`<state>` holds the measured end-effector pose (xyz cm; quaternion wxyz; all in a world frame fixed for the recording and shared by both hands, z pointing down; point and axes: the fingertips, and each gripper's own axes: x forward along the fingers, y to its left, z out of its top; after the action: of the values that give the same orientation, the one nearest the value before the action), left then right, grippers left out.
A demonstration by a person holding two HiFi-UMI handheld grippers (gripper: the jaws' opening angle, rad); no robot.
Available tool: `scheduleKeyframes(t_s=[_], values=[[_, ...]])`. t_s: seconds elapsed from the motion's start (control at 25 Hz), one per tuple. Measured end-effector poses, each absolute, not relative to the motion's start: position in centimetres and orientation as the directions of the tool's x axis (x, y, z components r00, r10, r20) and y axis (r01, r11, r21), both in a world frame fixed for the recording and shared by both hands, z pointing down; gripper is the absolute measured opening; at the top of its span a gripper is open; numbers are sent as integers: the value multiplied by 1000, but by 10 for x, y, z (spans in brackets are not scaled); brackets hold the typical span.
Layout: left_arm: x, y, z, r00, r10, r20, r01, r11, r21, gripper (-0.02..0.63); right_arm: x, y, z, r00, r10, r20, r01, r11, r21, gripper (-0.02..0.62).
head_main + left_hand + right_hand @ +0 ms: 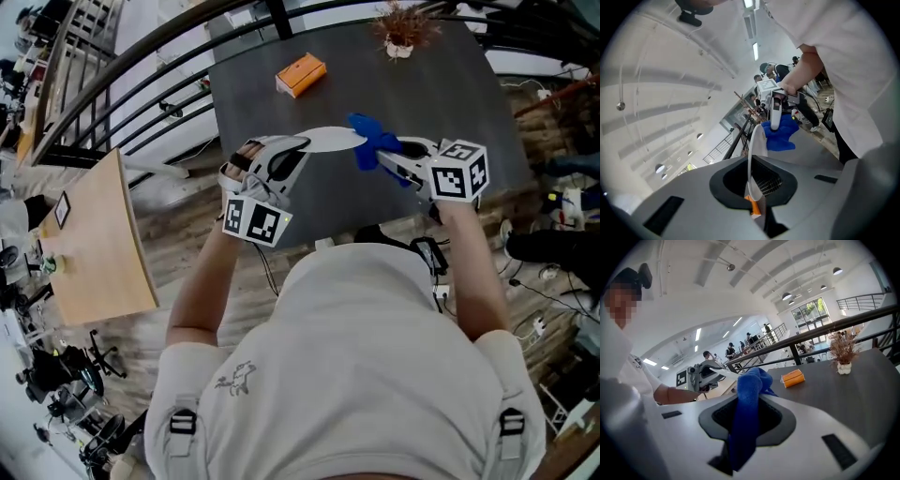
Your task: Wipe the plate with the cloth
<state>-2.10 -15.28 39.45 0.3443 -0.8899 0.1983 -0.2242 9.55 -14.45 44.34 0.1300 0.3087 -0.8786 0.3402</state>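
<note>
A white plate (330,140) hangs above the dark table (375,84), held by its rim in my left gripper (298,150), which is shut on it. In the left gripper view the plate (755,145) shows edge-on between the jaws. My right gripper (392,159) is shut on a blue cloth (377,142), which meets the plate's right edge. In the right gripper view the cloth (746,416) runs down between the jaws and bunches at the tips. The left gripper view shows the cloth (780,135) lying against the plate's far end.
An orange box (301,74) lies on the table's far left part, and a small pot of dried flowers (400,33) stands at the far edge. A black railing (141,66) runs along the left. A light wooden table (94,239) stands lower left.
</note>
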Motion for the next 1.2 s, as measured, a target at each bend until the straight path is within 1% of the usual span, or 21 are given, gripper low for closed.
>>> scheduleKeyframes(t_s=[0.24,0.4,0.56,0.68,0.88,1.08,1.2], values=[[7,-188,436,798,-510,322,-288,-791,-539,17,114,-173,470,-776,-435,457,-631,547,-551,91],[29,-210,476,810,-470,351,-389,-878,-279,17,133,-194,495,-786,-413,460,-618,520,-590,91],[41,-218,518,813,-441,380,-458,-888,-52,17,145,-204,525,-794,-372,481,-608,487,-627,91],[56,-223,545,821,-416,392,-495,-860,123,17,157,-209,540,-802,-351,483,-597,467,-652,91],[78,-226,592,820,-380,428,-536,-773,340,17,168,-216,567,-819,-297,491,-574,443,-689,91],[104,-220,643,815,-348,463,-567,-640,518,17,182,-214,604,-829,-234,508,-558,394,-730,91],[119,-222,669,811,-335,480,-580,-564,587,17,192,-214,627,-836,-194,514,-548,362,-754,91]])
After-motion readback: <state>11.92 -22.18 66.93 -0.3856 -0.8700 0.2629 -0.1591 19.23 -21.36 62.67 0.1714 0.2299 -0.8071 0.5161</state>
